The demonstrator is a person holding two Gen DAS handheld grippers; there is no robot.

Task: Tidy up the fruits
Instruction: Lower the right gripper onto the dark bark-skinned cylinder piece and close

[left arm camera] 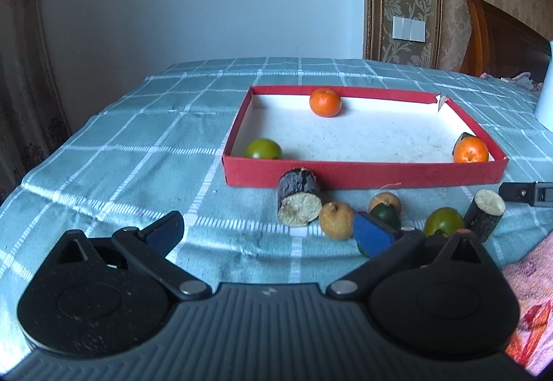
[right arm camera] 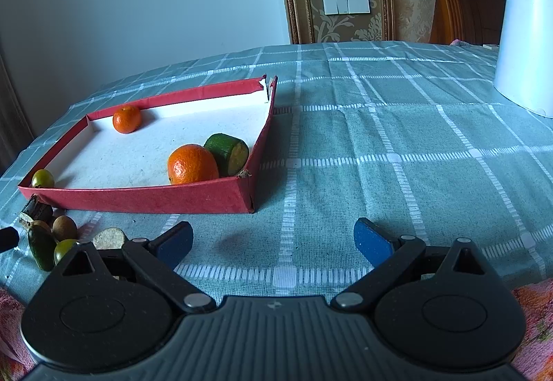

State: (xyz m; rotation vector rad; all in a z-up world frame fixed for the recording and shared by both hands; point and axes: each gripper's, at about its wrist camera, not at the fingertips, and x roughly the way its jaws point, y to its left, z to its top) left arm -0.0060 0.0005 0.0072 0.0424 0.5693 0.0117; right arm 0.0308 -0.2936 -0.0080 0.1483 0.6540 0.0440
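Both the left claw (left arm camera: 268,232) and the right claw (right arm camera: 273,241) are being held wide open, empty, while loose fruits (left arm camera: 337,220) are awaiting the red box (left arm camera: 363,173).

Left tool (left arm camera: 269,232), right tool (right arm camera: 273,241): black ribbed body, silver pivot screws, blue pads.
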